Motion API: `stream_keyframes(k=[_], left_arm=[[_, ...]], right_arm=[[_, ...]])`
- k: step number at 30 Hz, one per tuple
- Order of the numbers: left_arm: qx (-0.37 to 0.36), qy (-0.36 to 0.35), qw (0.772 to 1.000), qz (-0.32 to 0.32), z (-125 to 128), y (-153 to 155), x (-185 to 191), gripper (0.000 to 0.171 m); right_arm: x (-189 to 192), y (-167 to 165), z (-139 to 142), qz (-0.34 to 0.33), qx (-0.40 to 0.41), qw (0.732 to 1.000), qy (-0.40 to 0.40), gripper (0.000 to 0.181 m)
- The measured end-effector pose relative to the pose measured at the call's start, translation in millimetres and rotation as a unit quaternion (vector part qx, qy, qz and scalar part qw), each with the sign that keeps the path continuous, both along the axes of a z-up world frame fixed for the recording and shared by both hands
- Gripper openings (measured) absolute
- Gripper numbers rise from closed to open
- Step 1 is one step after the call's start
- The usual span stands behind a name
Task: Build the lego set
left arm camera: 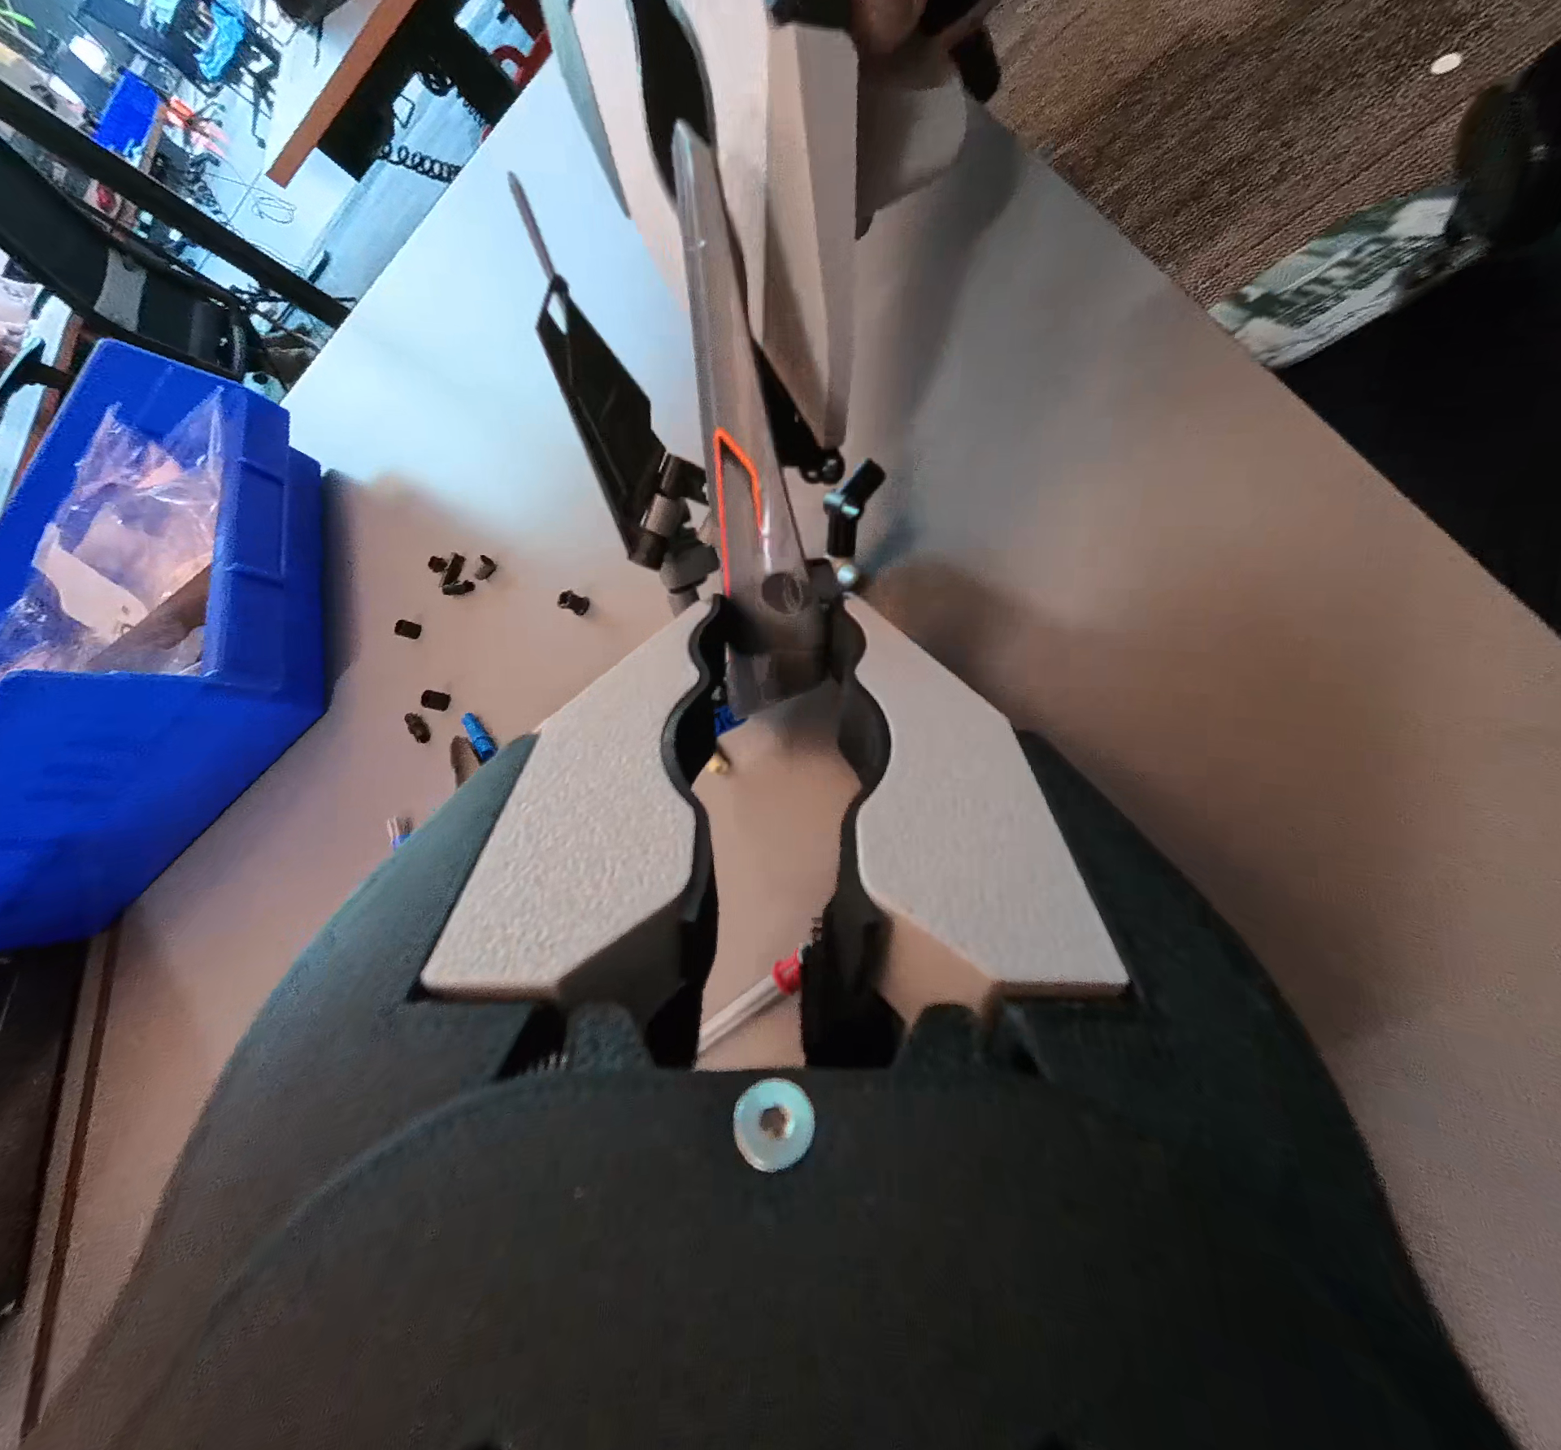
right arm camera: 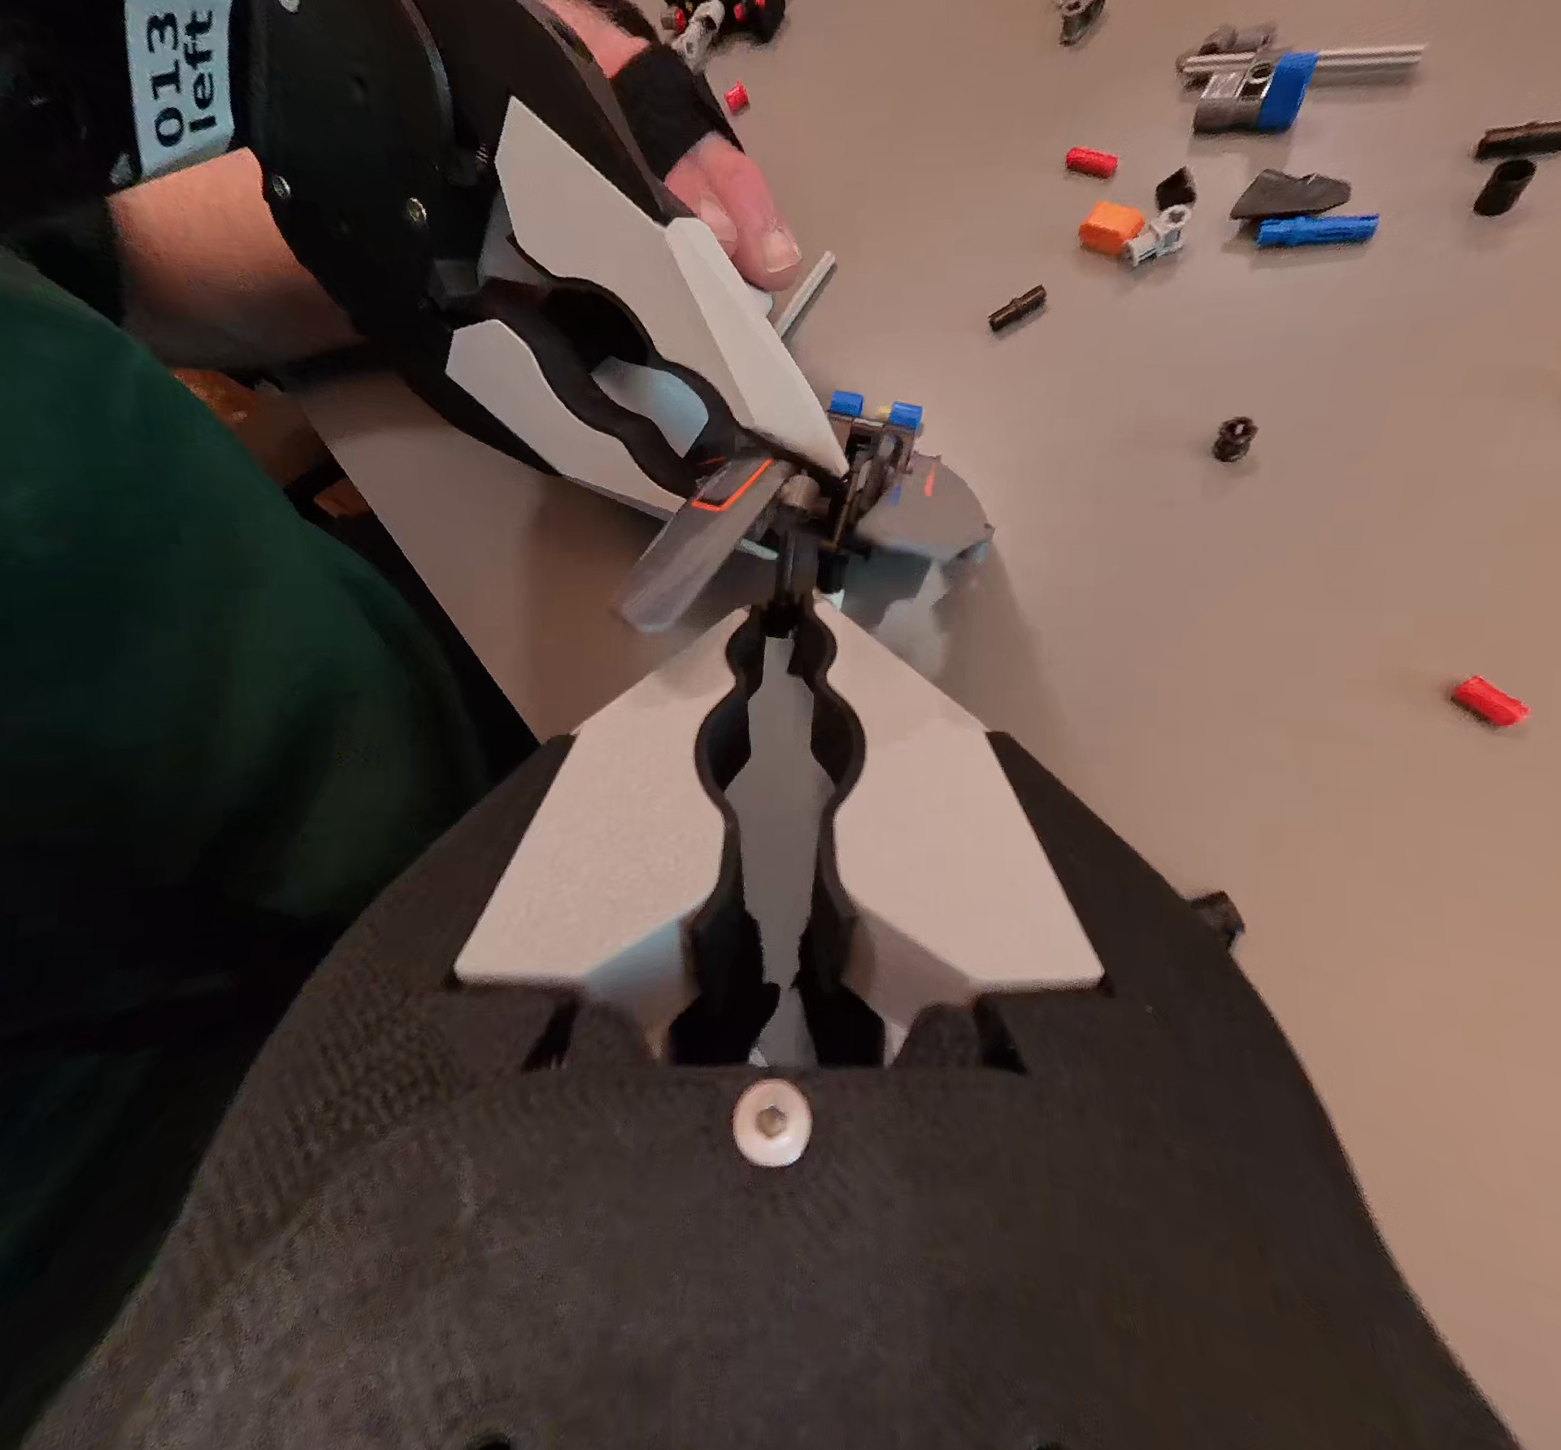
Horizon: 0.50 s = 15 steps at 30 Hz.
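Our left claw (left arm camera: 773, 624) pinches the grey lego model (left arm camera: 743, 531) by the base of its long panel with the orange outline, holding it just above the counter (left arm camera: 1182, 649). Our right claw (right arm camera: 785, 620) is closed on a thin black part at the model's near end, so both claws meet at the same small assembly (right arm camera: 845, 497), close to the counter's near edge. In the right wrist view, blue pins top the model. Farther out, loose pieces lie scattered: red pins (right arm camera: 1491, 702), an orange block (right arm camera: 1111, 225), a blue and grey sub-assembly (right arm camera: 1259, 88). In the left wrist view, small black pins (left arm camera: 460, 569) lie beside a blue bin (left arm camera: 169, 649) at the counter's edge.
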<state>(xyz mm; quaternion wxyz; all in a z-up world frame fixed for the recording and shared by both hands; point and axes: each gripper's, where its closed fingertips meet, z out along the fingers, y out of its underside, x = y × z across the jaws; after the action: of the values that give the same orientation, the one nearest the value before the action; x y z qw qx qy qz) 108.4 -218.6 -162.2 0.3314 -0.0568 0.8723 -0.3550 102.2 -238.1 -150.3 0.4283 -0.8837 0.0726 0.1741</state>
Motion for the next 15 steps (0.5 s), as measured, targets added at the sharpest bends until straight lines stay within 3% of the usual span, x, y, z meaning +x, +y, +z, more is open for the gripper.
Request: stream_keyframes(k=[15], left_arm=[[0.036,-0.016,0.999,-0.021,-0.4,-3.8,-2.4,0.021]], right_arm=[[-1.2,-1.1,0.0,-0.015,-0.078,0.997,-0.024,0.005]])
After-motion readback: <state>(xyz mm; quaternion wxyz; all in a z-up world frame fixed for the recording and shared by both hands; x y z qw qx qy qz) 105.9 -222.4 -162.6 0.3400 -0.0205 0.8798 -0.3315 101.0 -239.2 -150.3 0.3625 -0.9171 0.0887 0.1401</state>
